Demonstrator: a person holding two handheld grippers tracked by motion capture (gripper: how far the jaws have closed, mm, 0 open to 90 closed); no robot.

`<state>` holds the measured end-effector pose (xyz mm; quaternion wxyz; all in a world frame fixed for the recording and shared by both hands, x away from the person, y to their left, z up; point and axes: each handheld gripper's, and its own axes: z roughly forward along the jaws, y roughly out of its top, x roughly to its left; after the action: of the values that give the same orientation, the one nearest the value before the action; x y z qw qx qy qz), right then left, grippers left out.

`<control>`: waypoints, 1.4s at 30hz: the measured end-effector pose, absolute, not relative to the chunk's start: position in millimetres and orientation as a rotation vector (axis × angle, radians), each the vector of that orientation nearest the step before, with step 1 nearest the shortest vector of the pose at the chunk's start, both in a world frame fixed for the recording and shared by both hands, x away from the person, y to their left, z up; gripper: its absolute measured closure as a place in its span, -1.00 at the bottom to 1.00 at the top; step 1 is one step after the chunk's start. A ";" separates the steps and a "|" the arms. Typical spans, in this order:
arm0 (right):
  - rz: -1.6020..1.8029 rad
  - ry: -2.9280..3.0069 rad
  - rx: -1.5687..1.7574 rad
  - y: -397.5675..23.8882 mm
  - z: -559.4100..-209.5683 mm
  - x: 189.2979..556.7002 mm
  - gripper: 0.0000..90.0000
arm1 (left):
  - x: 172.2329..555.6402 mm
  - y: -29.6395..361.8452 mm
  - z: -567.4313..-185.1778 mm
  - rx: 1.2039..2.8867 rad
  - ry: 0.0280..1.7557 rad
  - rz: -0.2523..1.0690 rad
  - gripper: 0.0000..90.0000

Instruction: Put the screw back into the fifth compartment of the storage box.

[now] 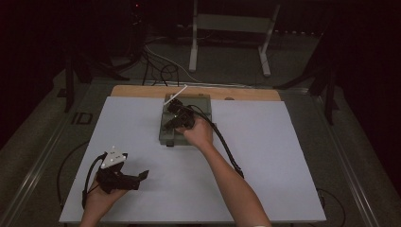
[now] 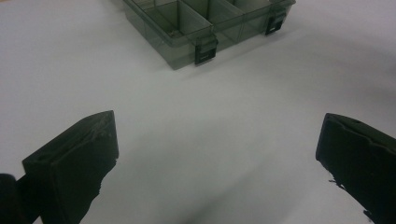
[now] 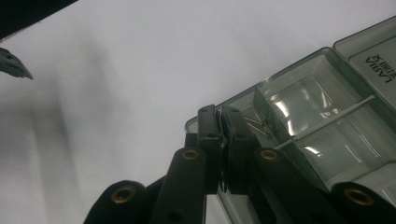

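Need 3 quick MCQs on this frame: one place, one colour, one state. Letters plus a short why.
1. Where is the right gripper?
A. over the compartment box
B. off the table
C. beside the left gripper

2. What colour is the sheet under the box?
A. red
B. white
C. black

3. How do the left gripper's jaws stand?
A. clamped on a screw
B. shut
C. wide apart

Answers: 1 A, the high view shows it above the box; 2 B, the sheet is plain white; 3 C, the left gripper view shows bare sheet between them.
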<state>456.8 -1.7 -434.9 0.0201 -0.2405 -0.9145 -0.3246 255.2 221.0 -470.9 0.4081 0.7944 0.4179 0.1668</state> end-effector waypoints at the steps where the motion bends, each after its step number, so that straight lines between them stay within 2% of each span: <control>1: -1.010 -2.833 -0.749 -1.1 -436.2 456.8 0.94 | 255.1 221.0 -470.6 2.002 1.053 0.421 -1.00; 15: -0.998 -2.839 -0.784 0.8 -447.8 463.8 0.93 | 254.7 221.8 -471.4 2.006 1.050 0.421 -1.00; 17: -1.012 -2.817 -0.800 -1.6 -448.6 465.1 0.85 | 254.8 221.8 -471.5 2.006 1.050 0.421 -1.00; 22: -1.028 -2.804 -0.804 -6.9 -447.6 465.4 0.83 | 254.6 220.9 -471.5 2.007 1.049 0.420 -1.00; 42: -1.203 -2.721 -0.891 -76.3 -432.9 434.5 0.29 | 255.1 219.2 -473.3 2.017 1.046 0.406 -1.00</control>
<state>434.5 -76.3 -432.9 0.0179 -0.2870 -0.8759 -0.3874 255.1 219.2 -473.3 0.4048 0.7991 0.4144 0.1608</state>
